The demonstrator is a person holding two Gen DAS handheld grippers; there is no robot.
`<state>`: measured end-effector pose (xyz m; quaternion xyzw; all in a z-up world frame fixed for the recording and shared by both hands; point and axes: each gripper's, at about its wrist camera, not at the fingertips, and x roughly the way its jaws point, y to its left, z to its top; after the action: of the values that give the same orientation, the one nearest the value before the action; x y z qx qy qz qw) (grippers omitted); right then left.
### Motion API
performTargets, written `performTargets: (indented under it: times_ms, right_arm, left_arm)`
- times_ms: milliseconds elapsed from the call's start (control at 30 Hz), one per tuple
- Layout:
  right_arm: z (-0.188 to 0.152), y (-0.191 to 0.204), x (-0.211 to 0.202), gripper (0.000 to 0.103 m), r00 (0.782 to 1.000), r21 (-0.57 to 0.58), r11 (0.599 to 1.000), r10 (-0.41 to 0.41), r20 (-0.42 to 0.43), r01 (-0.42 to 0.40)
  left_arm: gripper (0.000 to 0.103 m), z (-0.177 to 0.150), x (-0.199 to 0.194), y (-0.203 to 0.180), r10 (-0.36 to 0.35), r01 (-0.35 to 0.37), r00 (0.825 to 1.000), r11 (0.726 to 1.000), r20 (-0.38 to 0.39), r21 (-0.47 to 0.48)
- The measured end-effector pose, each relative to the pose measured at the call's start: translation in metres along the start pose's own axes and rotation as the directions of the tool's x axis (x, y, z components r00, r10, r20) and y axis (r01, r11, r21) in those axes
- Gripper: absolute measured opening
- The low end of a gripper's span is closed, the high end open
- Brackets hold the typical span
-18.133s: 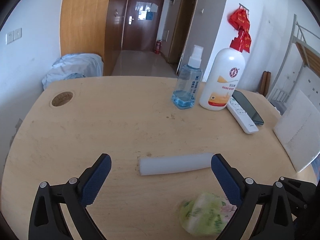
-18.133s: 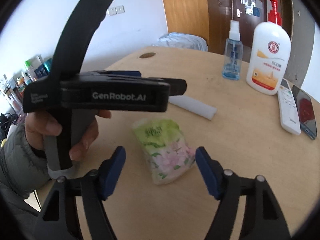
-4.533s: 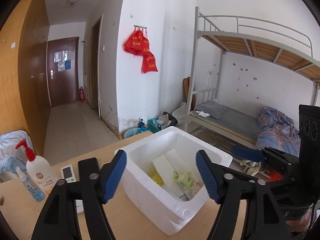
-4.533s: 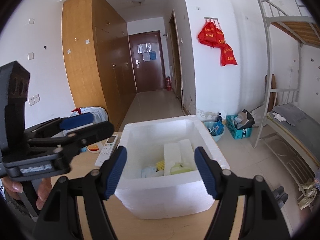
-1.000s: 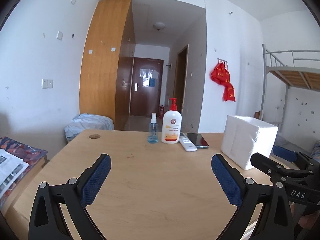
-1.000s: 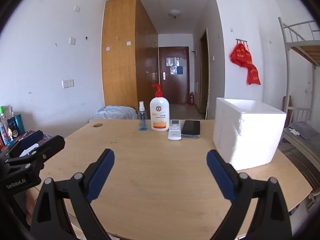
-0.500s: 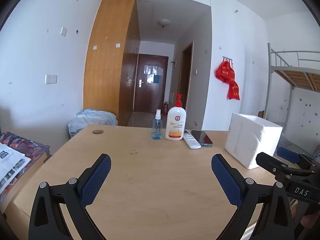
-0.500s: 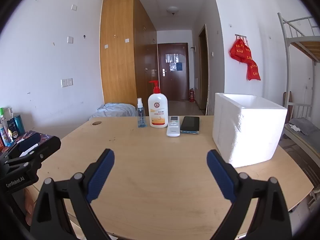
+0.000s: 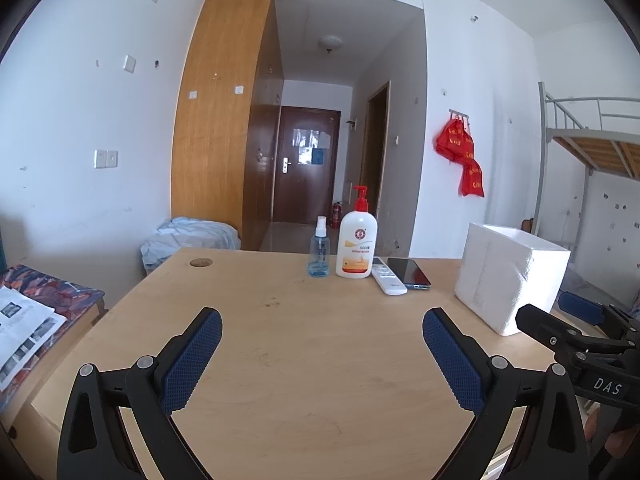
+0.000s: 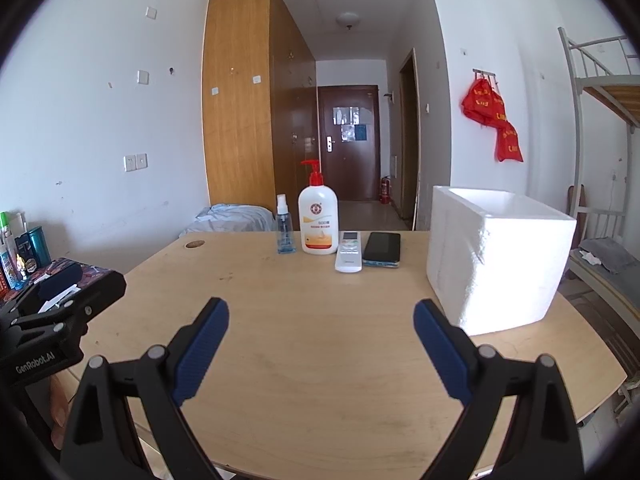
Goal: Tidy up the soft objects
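Note:
A white foam box [image 9: 508, 276] stands on the right side of the wooden table [image 9: 312, 344]; it also shows in the right wrist view [image 10: 496, 268]. Its inside is hidden from both views, so no soft objects are visible. My left gripper [image 9: 320, 360] is open and empty above the table's near part. My right gripper [image 10: 320, 352] is open and empty, just left of the box. The right gripper's body shows at the right edge of the left wrist view [image 9: 580, 344], and the left gripper's body at the left edge of the right wrist view [image 10: 52, 320].
A small spray bottle [image 9: 319, 248], a white pump bottle [image 9: 357, 244], a white remote [image 9: 388, 280] and a dark phone [image 9: 408, 274] sit at the table's far side. A bunk bed [image 10: 600, 160] stands to the right. A cluttered surface lies left of the table [image 9: 28, 312].
Both grippers have drifted slightly closer to the table, with the view shifting a little. Both stay open and empty.

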<state>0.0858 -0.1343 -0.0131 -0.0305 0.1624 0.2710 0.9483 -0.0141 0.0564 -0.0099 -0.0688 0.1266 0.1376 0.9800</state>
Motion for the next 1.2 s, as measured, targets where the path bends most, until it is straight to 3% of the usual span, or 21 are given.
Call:
performTargets:
  times_ms: [1200]
  right_arm:
    - [0.001, -0.0028, -0.0034, 0.096, 1.0, -0.003, 1.0, 0.003, -0.004, -0.003]
  left_arm:
    - [0.101, 0.0005, -0.0003, -0.0026, -0.015, 0.015, 1.0, 1.0, -0.01, 0.019]
